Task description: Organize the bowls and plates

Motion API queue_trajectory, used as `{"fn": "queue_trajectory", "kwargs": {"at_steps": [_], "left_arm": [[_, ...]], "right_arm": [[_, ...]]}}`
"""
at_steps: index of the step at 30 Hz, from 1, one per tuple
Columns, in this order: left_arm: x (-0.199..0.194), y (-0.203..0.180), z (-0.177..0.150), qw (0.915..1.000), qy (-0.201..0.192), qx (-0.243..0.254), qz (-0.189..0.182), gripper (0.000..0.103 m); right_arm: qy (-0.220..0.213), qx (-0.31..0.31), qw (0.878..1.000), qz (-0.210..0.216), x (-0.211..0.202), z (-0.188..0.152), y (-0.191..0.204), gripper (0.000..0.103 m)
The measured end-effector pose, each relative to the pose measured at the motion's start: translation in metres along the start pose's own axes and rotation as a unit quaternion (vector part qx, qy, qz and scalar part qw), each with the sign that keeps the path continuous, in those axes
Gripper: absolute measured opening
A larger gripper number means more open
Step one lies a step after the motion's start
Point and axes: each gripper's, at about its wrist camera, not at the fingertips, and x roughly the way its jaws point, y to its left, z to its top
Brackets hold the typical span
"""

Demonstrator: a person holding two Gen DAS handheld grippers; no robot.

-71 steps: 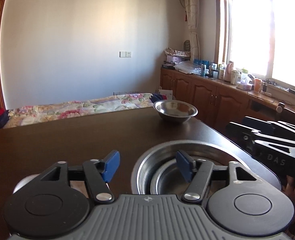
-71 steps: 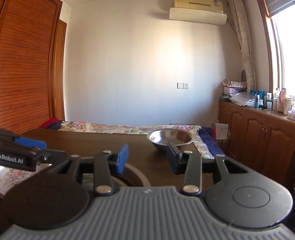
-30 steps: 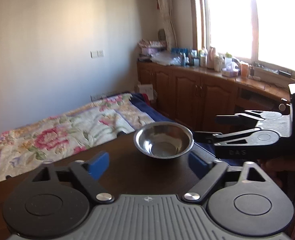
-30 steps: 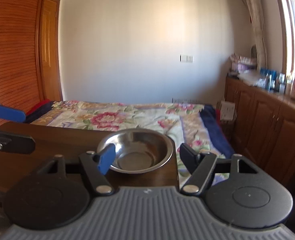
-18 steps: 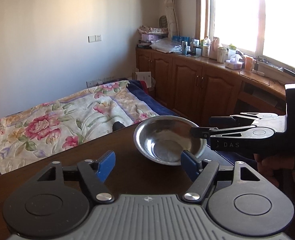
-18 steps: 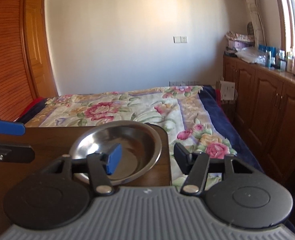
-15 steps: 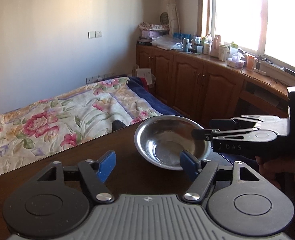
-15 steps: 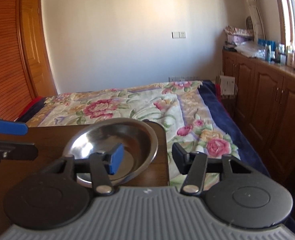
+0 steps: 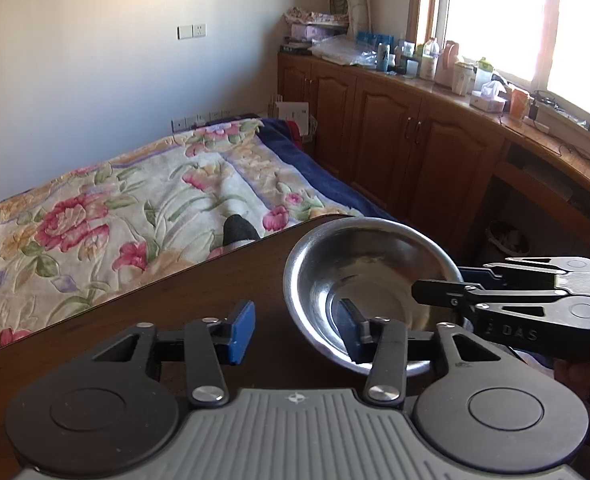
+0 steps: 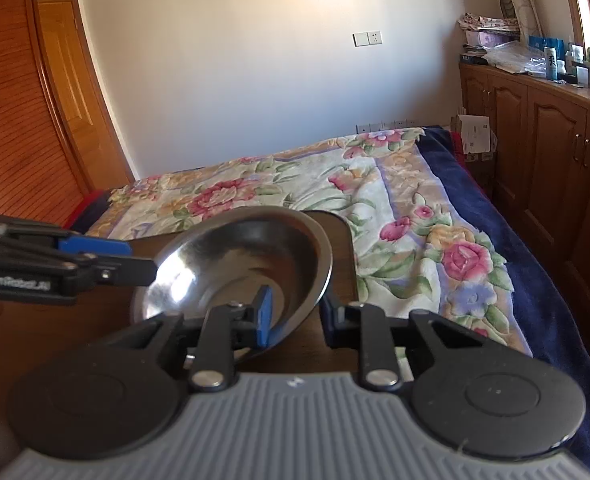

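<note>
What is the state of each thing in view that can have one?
Round steel bowl: tilted, empty.
Left tool: open, one finger over the bowl's inside, one outside.
Right tool: fingers astride the bowl's rim; whether it grips is unclear.
Brown wooden cupboard doors: shut.

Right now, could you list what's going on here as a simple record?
item: steel bowl, tilted, near the corner of the table
left tool: open, one finger inside the bowl, one outside
right tool: straddling another part of the rim; grip unclear
background: floral bed cover
</note>
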Motion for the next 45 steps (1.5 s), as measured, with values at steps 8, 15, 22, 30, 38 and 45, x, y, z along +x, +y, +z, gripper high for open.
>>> {"fn": "queue_trajectory", "kwargs": {"at_steps": [8, 15, 22, 30, 38, 45], "left_arm": [[0.018, 0.008, 0.004, 0.9993, 0.03, -0.023, 0.001, 0.03], [0.011, 0.011, -0.002, 0.9986, 0.035, -0.036, -0.013, 0.015], [-0.024, 0.011, -0.002, 0.9994, 0.006, -0.034, -0.009, 0.013], [-0.077, 0.009, 0.001, 0.9991, -0.038, -0.021, -0.003, 0.012], [-0.117, 0.008, -0.009, 0.9979, -0.061, -0.022, -0.002, 0.012], [-0.147, 0.008, -0.019, 0.9968, -0.077, -0.022, 0.0, 0.012]], "right_arm": [[0.006, 0.006, 1.0, 0.004, 0.004, 0.003, 0.001, 0.021], [0.008, 0.013, 1.0, 0.01, 0.003, 0.004, 0.004, 0.015], [-0.013, 0.013, 1.0, 0.015, -0.014, 0.01, 0.016, 0.011], [-0.044, -0.002, 0.999, 0.021, -0.043, 0.02, 0.036, 0.011], [-0.062, -0.019, 0.998, 0.028, -0.066, 0.022, 0.052, 0.011], [-0.069, -0.031, 0.996, 0.037, -0.08, 0.02, 0.065, 0.011]]}}
